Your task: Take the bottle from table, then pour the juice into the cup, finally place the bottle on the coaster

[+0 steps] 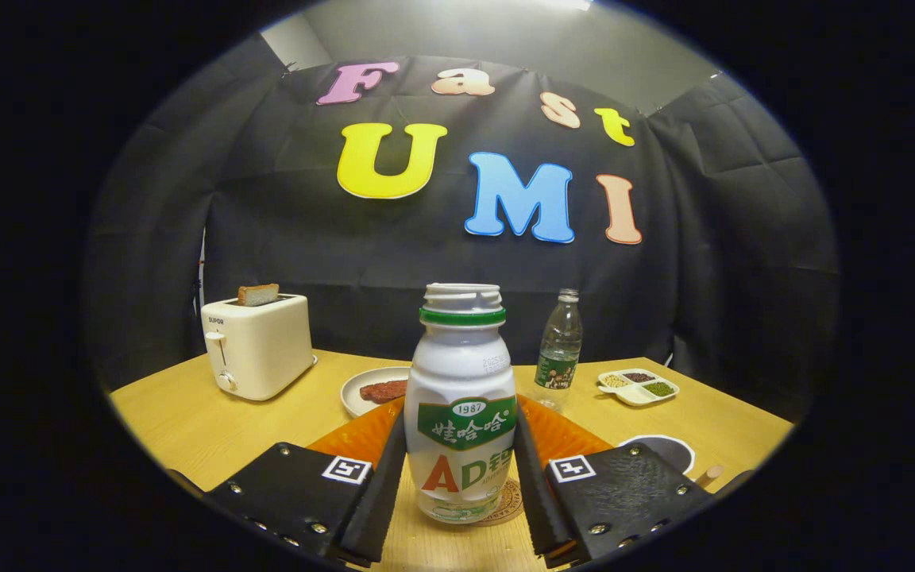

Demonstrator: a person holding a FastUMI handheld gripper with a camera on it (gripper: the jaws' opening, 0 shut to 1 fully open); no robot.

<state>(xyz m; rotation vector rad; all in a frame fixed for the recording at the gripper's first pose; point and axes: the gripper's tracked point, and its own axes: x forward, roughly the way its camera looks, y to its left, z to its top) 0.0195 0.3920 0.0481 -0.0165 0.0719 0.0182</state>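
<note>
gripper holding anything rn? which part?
Yes: gripper is shut on the white bottle, both fingers pressing its lower body at the label.

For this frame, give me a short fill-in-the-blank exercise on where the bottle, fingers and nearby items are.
1. The white bottle stands upright between the two ____ of the gripper.
2. The bottle's mouth has no ____ on it.
3. A slice of toast sticks up from the ____.
4. The bottle's base partly overlaps the round ____.

Missing words: fingers; cap; toaster; coaster.
</note>
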